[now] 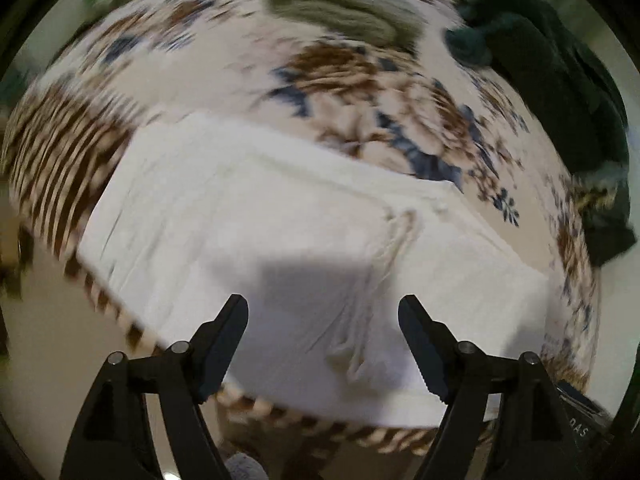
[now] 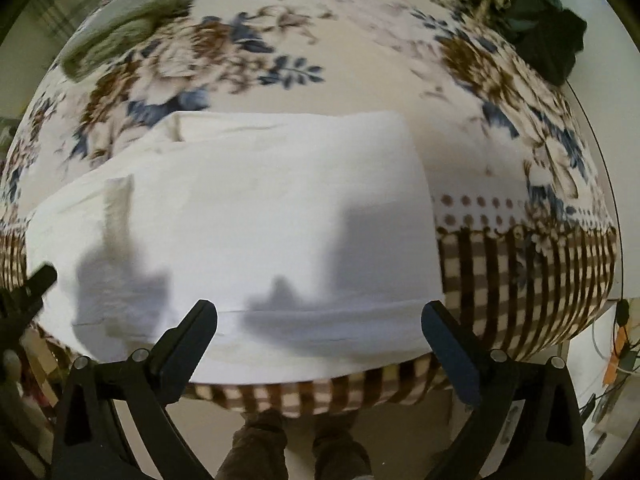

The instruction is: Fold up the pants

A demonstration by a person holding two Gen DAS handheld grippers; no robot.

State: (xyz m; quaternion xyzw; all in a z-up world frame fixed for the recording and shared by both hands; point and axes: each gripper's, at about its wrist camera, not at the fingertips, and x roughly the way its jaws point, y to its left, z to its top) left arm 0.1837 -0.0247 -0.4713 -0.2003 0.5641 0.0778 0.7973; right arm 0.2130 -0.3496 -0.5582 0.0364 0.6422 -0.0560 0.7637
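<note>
**White pants folded flat, both sets of fingers apart above them**

My left gripper point(image 1: 322, 312) hangs over the white pants point(image 1: 280, 232), its fingers point(image 1: 224, 340) spread apart with nothing between them. The pants lie folded on the flowered blanket point(image 1: 344, 76) that covers the tabletop, close to its near striped edge, and the drawstring point(image 1: 394, 240) trails across the cloth ahead of my left fingers. A grey-green garment point(image 1: 340, 8) lies farther back on the blanket, and a dark green pile point(image 1: 560, 80) sits at the right edge.

My right gripper point(image 2: 320, 316) points down over the near edge of the pants point(image 2: 260, 208), fingers point(image 2: 188, 340) spread wide and clear of the fabric. At that view's left edge, a tip of my left gripper shows. Below the tabletop, my shoes point(image 2: 256, 452) stand on the floor.
</note>
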